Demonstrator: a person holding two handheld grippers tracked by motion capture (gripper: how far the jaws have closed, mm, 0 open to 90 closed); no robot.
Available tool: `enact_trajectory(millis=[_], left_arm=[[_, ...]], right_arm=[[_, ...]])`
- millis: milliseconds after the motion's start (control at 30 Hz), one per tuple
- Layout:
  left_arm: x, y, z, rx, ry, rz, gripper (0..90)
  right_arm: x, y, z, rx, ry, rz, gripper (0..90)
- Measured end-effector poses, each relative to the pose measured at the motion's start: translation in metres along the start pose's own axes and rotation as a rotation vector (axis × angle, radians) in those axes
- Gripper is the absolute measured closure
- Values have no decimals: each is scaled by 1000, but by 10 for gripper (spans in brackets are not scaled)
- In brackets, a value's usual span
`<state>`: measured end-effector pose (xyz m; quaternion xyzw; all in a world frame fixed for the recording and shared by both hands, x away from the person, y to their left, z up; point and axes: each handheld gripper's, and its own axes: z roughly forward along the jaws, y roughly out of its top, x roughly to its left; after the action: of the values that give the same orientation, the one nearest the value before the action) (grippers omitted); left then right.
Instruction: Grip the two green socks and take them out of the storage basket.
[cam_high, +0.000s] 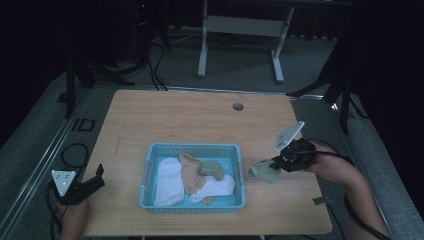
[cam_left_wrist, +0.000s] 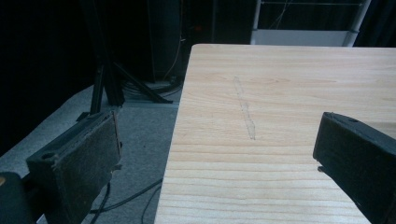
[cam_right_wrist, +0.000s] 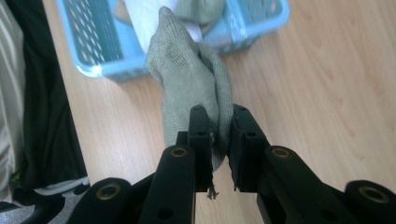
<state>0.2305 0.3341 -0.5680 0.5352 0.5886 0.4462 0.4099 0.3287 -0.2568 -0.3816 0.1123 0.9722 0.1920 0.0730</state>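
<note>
Wooden table (cam_high: 200, 120) is seen carrying a light blue basket (cam_high: 192, 148) near its front edge, in which white, tan and green socks (cam_high: 197, 177) are heaped. Just beside the basket's right wall, a grey-green sock (cam_right_wrist: 189, 70) is held pinched between the jaws of the right gripper (cam_right_wrist: 219, 135). The left gripper (cam_high: 92, 182), jaws spread wide, is held at the table's front-left edge with nothing between them.

The left gripper (cam_left_wrist: 215, 158) is hovering with its jaws standing wide apart, straddling the left edge of the wooden bench (cam_left_wrist: 289, 107).
</note>
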Motion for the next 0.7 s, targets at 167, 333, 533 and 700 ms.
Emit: enact_trajectory(millis=[167, 333, 533, 700], left_arm=[[0, 0, 0, 0, 0, 1, 4], [0, 0, 0, 0, -1, 0, 4], [0, 0, 0, 0, -1, 1, 4], [0, 0, 0, 2, 1, 1, 4]], right_arm=[[-1, -26, 22, -1, 39, 62, 803], [0, -43, 39, -7, 75, 101, 803], [5, -62, 66, 24, 124, 143, 803], [4, -73, 82, 64, 127, 173, 803]])
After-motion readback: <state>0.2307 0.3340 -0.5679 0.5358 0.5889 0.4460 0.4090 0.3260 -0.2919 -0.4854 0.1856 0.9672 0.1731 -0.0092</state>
